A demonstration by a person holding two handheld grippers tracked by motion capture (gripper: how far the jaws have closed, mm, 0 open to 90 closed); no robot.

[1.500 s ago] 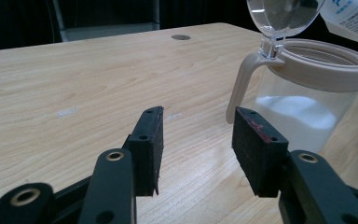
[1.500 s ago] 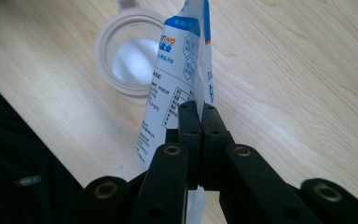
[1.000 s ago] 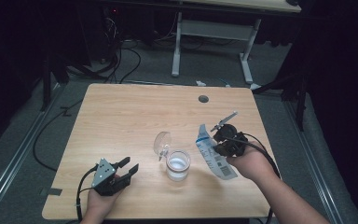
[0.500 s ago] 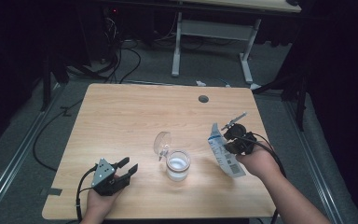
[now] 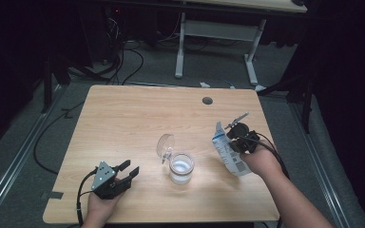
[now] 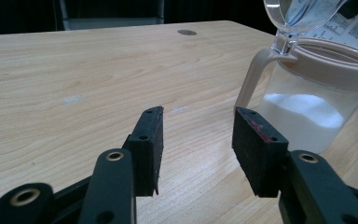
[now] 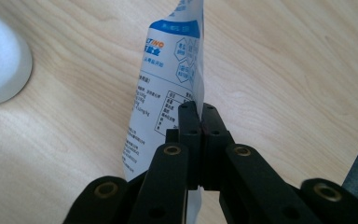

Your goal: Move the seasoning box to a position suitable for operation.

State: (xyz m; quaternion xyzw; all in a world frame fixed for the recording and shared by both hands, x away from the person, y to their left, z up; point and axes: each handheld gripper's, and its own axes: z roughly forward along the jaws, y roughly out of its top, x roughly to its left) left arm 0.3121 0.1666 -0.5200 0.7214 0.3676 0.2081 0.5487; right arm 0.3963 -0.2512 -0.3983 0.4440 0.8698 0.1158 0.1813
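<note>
A white and blue printed pouch (image 5: 228, 151) hangs tilted over the table's right side, pinched by my right gripper (image 5: 240, 140); in the right gripper view the jaws are shut on the pouch (image 7: 168, 88) near its edge. A clear jar (image 5: 181, 167) with white powder and a flipped-up lid (image 5: 165, 144) stands at the table's middle front. My left gripper (image 5: 128, 172) rests open at the front left, nothing between its fingers (image 6: 151, 140). The jar (image 6: 307, 107) stands just ahead and right of it in the left gripper view.
The wooden table (image 5: 138, 118) has a round cable hole (image 5: 207, 100) near its far edge. Cables lie on the floor behind, and a white desk frame (image 5: 216, 33) stands beyond the table.
My right gripper has carried the pouch to the right and slightly down, away from the jar. The left gripper has stayed in place.
</note>
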